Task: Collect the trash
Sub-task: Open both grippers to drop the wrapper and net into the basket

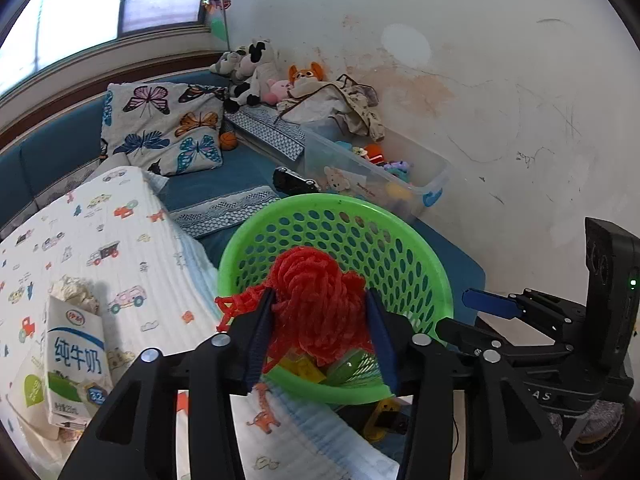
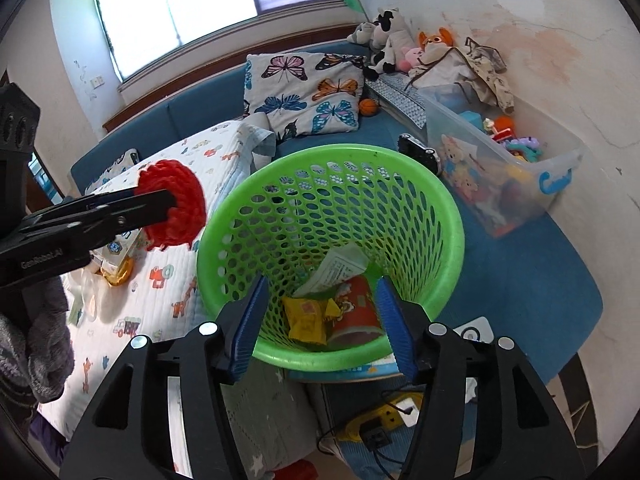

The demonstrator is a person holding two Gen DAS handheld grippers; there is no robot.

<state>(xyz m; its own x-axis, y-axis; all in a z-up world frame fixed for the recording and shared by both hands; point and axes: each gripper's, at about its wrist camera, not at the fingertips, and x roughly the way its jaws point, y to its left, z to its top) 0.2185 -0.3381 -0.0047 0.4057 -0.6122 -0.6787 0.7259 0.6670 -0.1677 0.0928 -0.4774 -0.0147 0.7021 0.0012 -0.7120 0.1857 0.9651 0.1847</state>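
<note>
A green perforated basket (image 1: 400,236) stands at the bed's edge. My left gripper (image 1: 320,320) hangs over its near rim, its blue pads shut on a ball of red mesh netting (image 1: 320,308). In the right wrist view, that left gripper (image 2: 176,204) comes in from the left with the red netting (image 2: 176,204) just outside the basket's (image 2: 440,208) left rim. My right gripper (image 2: 322,320) is open above the basket with nothing between its fingers. Inside lie a yellow wrapper (image 2: 306,320), a red paper cup (image 2: 356,312) and a printed paper (image 2: 340,266). A milk carton (image 1: 74,356) and a crumpled tissue (image 1: 76,290) rest on the quilt.
A clear toy bin (image 2: 500,168) stands right of the basket against the stained wall. A butterfly pillow (image 2: 304,92) and plush toys (image 2: 392,36) fill the blue bench behind. The car-print quilt (image 1: 120,240) lies left. A yellow power strip (image 2: 380,424) with cables lies on the floor below.
</note>
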